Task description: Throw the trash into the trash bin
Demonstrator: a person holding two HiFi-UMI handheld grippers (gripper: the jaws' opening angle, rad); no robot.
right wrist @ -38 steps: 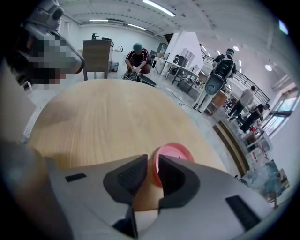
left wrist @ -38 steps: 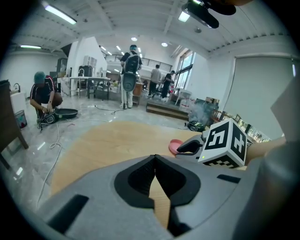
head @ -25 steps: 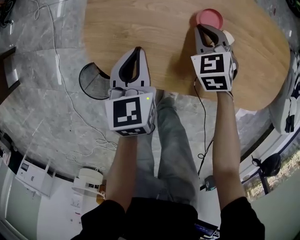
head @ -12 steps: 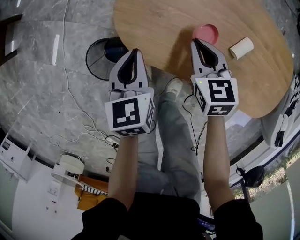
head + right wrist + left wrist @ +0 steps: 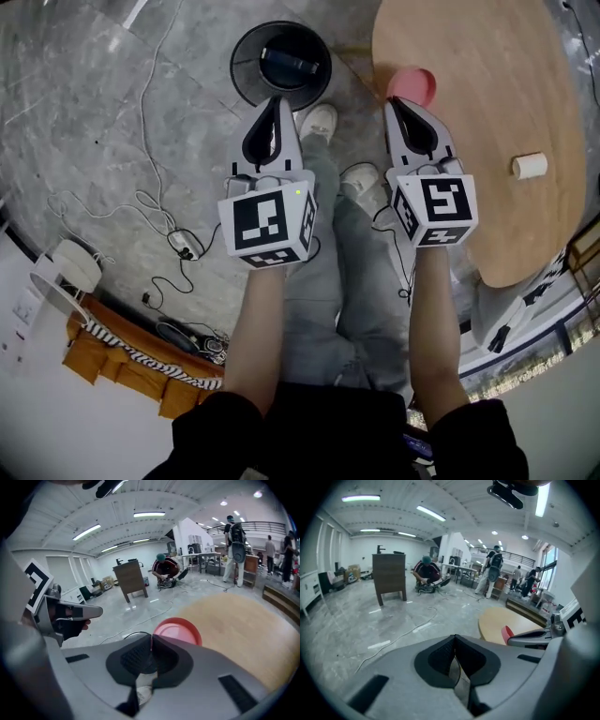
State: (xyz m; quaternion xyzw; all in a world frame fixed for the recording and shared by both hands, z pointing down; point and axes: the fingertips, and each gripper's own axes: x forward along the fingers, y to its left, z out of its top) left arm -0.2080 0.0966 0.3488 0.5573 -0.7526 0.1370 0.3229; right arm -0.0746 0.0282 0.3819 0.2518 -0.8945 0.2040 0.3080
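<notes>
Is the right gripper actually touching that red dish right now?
Touching. The right gripper view shows the right gripper with its jaws shut on the near rim of the red dish, no gap.

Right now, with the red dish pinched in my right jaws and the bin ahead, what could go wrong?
The right gripper pinches the red dish only by its rim, so it may slip before reaching the trash bin. Loose cables lie on the floor nearby, a possible trip hazard.
</notes>
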